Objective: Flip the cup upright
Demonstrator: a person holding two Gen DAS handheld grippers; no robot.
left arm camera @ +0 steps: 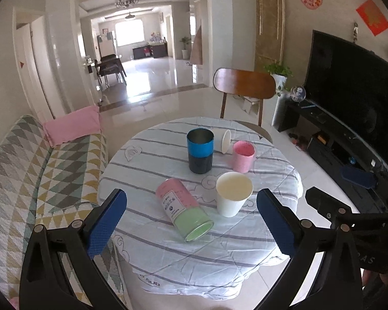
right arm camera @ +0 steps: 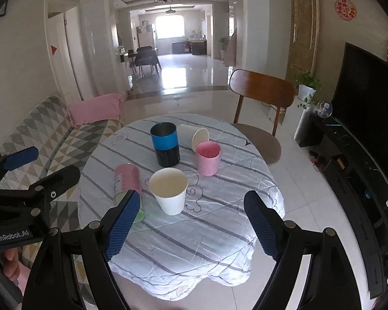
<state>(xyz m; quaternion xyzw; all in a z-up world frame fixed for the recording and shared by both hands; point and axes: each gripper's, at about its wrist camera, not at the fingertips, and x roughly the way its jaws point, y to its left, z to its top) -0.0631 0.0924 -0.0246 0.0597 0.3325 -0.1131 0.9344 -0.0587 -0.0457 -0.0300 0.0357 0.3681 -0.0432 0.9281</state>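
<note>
A pink and green cup lies on its side on the round table, its open end toward me; it also shows in the right wrist view, partly behind a finger. A white paper cup lies on its side at the back, also in the right wrist view. My left gripper is open and empty above the table's near side, the lying cup between its fingers. My right gripper is open and empty above the near edge.
Upright on the table: a blue and black cup, a pink cup, a white paper cup. A wooden chair stands behind. A quilted sofa is left, a TV stand right.
</note>
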